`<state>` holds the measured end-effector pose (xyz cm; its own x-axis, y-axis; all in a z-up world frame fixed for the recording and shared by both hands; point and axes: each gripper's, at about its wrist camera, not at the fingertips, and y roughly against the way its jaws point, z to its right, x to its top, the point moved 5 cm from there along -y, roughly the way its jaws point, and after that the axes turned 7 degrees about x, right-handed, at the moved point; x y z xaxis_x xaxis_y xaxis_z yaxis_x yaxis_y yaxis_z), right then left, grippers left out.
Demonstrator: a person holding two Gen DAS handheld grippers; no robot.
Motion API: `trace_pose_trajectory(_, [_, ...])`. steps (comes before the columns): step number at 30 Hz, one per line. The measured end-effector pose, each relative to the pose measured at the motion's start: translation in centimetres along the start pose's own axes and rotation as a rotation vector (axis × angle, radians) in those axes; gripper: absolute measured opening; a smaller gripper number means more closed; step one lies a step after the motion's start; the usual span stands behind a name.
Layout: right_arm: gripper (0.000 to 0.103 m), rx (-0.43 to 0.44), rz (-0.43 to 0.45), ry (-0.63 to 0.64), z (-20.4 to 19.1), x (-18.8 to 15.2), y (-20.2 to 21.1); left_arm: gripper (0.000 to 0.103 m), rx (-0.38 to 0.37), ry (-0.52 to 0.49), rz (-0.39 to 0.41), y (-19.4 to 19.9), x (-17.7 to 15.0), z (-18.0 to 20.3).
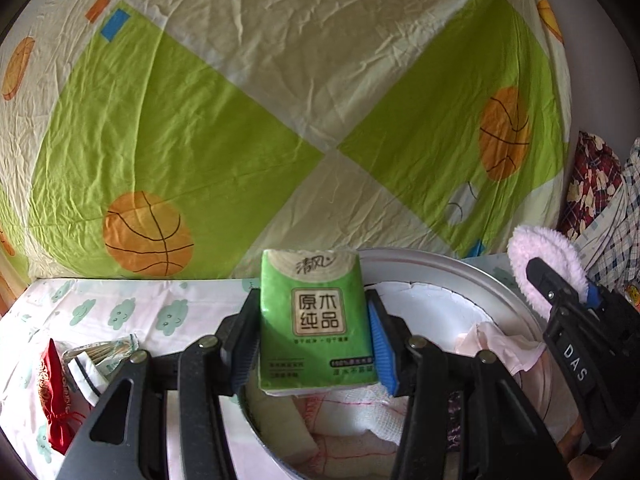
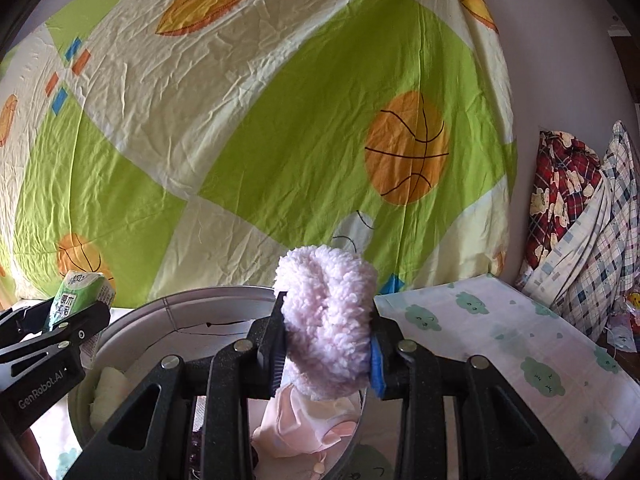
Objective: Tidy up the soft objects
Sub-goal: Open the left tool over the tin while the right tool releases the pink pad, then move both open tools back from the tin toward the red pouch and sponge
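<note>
My left gripper is shut on a green tissue pack and holds it upright over the near rim of a round metal basin. My right gripper is shut on a fluffy pale pink item and holds it over the same basin. The basin holds several soft things: pink cloth, white netted cloth, a pale roll. The tissue pack also shows in the right wrist view, and the fluffy item in the left wrist view.
A red drawstring pouch and a small packet lie on the cloud-print sheet left of the basin. A green and cream basketball-print sheet hangs behind. Plaid bedding is piled at the right.
</note>
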<state>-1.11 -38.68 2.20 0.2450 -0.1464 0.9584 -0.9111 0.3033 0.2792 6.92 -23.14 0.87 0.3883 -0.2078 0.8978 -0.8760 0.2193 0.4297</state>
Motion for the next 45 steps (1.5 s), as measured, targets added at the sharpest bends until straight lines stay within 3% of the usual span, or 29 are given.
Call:
trace_pose_trajectory(13, [0.035, 0.007, -0.123, -0.059, 1.4, -1.8, -3.1, 0.049, 0.019, -0.026, -0.099, -3.2, -0.8, 1.1])
trace_pose_trajectory(24, [0.037, 0.023, -0.132, -0.018, 0.4, -2.1, -3.4, 0.049, 0.051, -0.047, -0.128, -3.8, -1.2, 1.0])
trace_pose_trajectory(27, [0.044, 0.031, -0.138, -0.015, 0.2, -2.2, -3.5, 0.050, 0.059, -0.044, -0.144, -3.9, -1.4, 0.8])
trace_pose_trajectory(29, [0.059, 0.030, -0.139, -0.019, 0.2, -2.2, -3.4, 0.057, 0.067, -0.028, -0.144, -3.8, -1.4, 0.4])
trace_pose_trajectory(30, [0.060, 0.030, -0.139, -0.021, 0.2, -2.2, -3.4, 0.062, 0.065, -0.022, -0.142, -3.7, -1.4, 0.3])
trace_pose_trajectory(32, [0.063, 0.020, -0.127, -0.021, 0.3, -2.1, -3.2, 0.089, 0.051, -0.005, -0.132, -3.3, -1.2, 0.1])
trace_pose_trajectory(34, [0.070, 0.011, -0.110, -0.023, 0.4, -1.9, -2.9, 0.103, 0.041, 0.022, -0.091, -2.4, -0.8, -0.2])
trace_pose_trajectory(35, [0.077, 0.008, -0.103, -0.029, 0.6, -1.8, -2.8, 0.103, 0.045, 0.036, -0.062, -1.9, -0.5, -0.4])
trace_pose_trajectory(37, [0.080, -0.001, -0.086, -0.046, 0.9, -1.7, -2.5, 0.103, 0.055, 0.050, -0.015, -0.9, 0.1, -0.7])
trace_pose_trajectory(41, [0.080, -0.008, -0.081, -0.060, 1.1, -1.6, -2.4, 0.103, 0.075, 0.060, 0.032, 0.0, 0.6, -1.2])
trace_pose_trajectory(45, [0.080, -0.001, -0.092, -0.045, 0.8, -1.8, -2.5, 0.103, 0.085, 0.054, 0.021, -0.3, 0.2, -1.3])
